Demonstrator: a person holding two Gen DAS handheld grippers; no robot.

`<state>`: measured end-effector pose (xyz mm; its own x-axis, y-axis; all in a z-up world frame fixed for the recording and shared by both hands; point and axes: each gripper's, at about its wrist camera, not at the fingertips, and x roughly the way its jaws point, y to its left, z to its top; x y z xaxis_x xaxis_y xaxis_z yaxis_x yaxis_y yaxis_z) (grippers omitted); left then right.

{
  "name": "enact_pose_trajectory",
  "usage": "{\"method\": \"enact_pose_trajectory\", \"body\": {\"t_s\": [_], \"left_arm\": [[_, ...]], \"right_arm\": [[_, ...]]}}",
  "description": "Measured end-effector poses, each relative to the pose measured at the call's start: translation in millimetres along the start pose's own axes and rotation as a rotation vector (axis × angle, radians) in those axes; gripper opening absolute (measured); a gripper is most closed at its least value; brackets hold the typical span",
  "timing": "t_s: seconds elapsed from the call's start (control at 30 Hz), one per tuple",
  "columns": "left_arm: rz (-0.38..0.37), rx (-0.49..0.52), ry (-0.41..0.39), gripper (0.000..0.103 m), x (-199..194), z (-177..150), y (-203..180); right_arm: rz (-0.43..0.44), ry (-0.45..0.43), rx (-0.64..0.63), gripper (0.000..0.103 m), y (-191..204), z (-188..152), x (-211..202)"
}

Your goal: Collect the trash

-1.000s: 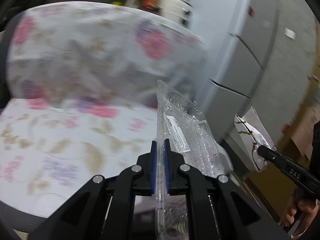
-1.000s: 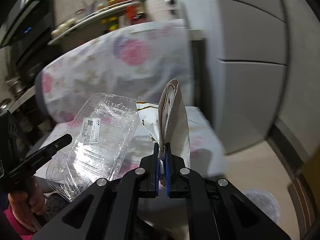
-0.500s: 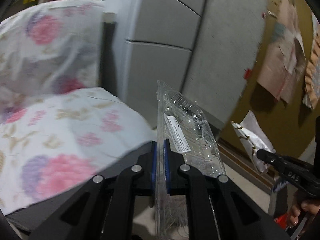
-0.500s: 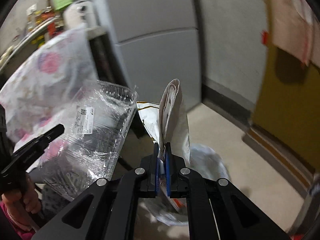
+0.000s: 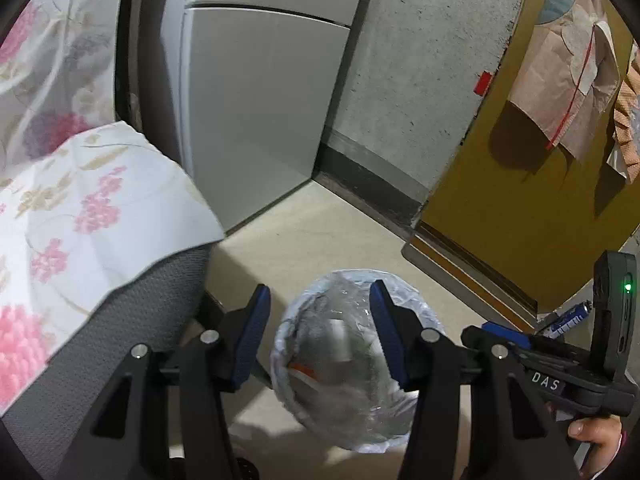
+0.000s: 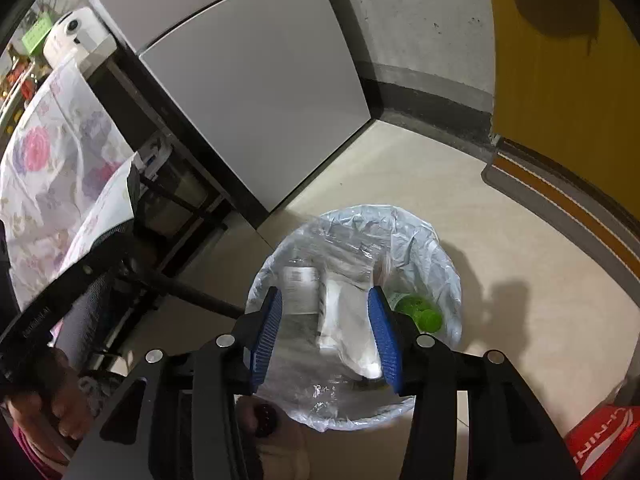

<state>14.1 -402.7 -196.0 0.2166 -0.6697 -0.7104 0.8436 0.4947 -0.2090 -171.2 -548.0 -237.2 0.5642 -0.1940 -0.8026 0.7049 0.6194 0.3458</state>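
Both the left claw (image 5: 320, 312) and the right claw (image 6: 325, 316) are opening, empty, above the lined trash bin (image 6: 436, 240), where the clear plastic tray (image 6: 320, 256), white packet (image 6: 352, 320) and green scraps (image 6: 420, 312) lie.

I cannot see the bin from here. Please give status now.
Left gripper and right gripper opening, nothing between pads. Clear tray and wrapper in lined bin. Nothing blocking.

both wrist cameras look steeply down from close above, sharing the lined bin (image 5: 352, 364) (image 6: 424, 240) on the floor.
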Motion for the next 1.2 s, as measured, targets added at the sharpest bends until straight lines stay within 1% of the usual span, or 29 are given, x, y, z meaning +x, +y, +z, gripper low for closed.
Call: {"method": "enact_pose_trajectory", "body": {"t_s": [0.1, 0.2, 0.23, 0.3, 0.37, 0.43, 0.47, 0.5, 0.53, 0.57, 0.6, 0.67, 0.73, 0.77, 0.87, 0.97, 1.07, 1.2], "left_arm": [[0.029, -0.002, -0.013, 0.052, -14, 0, 6], [0.069, -0.003, -0.031, 0.059, -34, 0, 12], [0.071, -0.003, -0.035, 0.063, -39, 1, 13], [0.099, 0.0, -0.037, 0.071, -49, 2, 17], [0.11, 0.002, -0.048, 0.076, -65, 3, 19], [0.143, 0.005, -0.058, 0.086, -82, 2, 22], [0.147, 0.007, -0.064, 0.091, -93, 0, 24], [0.163, 0.01, -0.063, 0.094, -104, -1, 25], [0.172, 0.01, -0.068, 0.096, -114, -3, 26], [0.176, 0.008, -0.072, 0.096, -123, -5, 26], [0.192, 0.008, -0.062, 0.096, -134, -8, 27], [0.222, 0.001, -0.037, 0.096, -150, -11, 31], [0.235, -0.018, -0.015, 0.096, -170, -16, 37], [0.256, -0.033, -0.001, 0.096, -182, -18, 40], [0.298, -0.073, 0.011, 0.096, -213, -22, 48], [0.333, -0.099, -0.006, 0.096, -248, -25, 51], [0.381, -0.092, -0.026, 0.096, -277, -29, 48], [0.406, -0.083, -0.039, 0.096, -304, -33, 42]], "right_arm": [[-0.031, -0.013, -0.029, 0.049, 9, 2, -10], [-0.068, -0.04, -0.066, 0.053, 19, 7, -29], [-0.073, -0.052, -0.08, 0.054, 23, 8, -36], [-0.08, -0.075, -0.114, 0.06, 34, 9, -51], [-0.08, -0.101, -0.158, 0.064, 51, 9, -68], [-0.073, -0.115, -0.199, 0.067, 68, 7, -83], [-0.072, -0.118, -0.222, 0.073, 77, 6, -90], [-0.072, -0.121, -0.247, 0.077, 87, 4, -96], [-0.073, -0.121, -0.275, 0.078, 97, 2, -102], [-0.075, -0.122, -0.307, 0.08, 108, -1, -110], [-0.078, -0.125, -0.326, 0.084, 116, -2, -115], [-0.066, -0.143, -0.373, 0.088, 136, -8, -132], [-0.036, -0.156, -0.42, 0.089, 156, -12, -151], [-0.028, -0.163, -0.44, 0.09, 164, -13, -159], [-0.07, -0.191, -0.5, 0.091, 190, -18, -183], [-0.04, -0.224, -0.539, 0.093, 204, -24, -207], [-0.033, -0.19, -0.538, 0.094, 210, -25, -220], [0.01, -0.157, -0.53, 0.094, 211, -25, -234]]}}
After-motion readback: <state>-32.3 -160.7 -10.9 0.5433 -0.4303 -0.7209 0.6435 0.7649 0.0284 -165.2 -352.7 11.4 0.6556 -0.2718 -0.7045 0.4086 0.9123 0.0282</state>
